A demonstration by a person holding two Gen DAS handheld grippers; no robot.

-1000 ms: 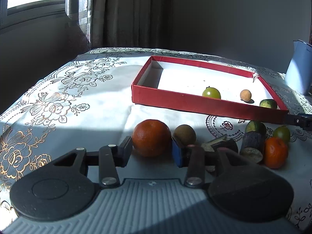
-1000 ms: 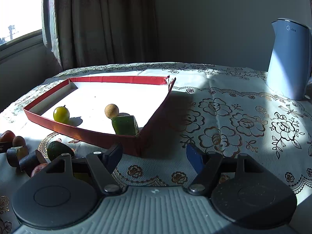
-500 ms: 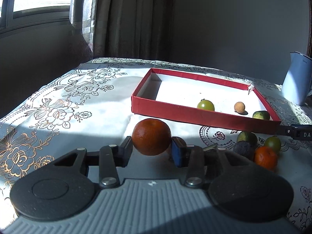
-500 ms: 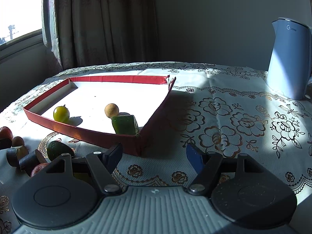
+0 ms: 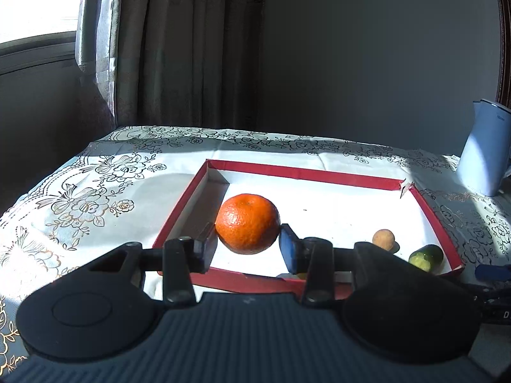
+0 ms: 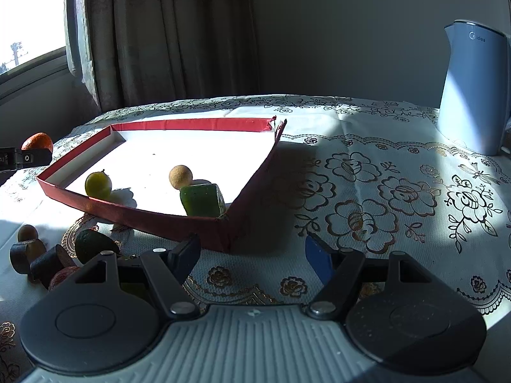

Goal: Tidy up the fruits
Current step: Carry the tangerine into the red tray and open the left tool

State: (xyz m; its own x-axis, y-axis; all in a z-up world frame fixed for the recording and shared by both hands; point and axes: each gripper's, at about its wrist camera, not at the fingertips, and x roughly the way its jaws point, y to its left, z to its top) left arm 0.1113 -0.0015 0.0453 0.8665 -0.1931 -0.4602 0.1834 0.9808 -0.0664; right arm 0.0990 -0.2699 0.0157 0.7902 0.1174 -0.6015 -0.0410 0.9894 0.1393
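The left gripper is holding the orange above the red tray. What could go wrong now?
1. The orange is round, and the left gripper pinches only its sides, so it could slip out.
2. Released from this height, it may roll across the red tray into the small brown fruit or green piece.

home; floral tablecloth [image 6: 383, 191] | curtains [image 6: 166, 38] | window [image 5: 35, 3] | electric kettle [image 6: 469, 92]

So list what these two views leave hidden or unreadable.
- Left wrist view: the yellow-green fruit in the red tray is blocked by the left tongs holding the orange.
- Right wrist view: the loose pieces sit in shadow behind the right tongs, so they cannot be identified.
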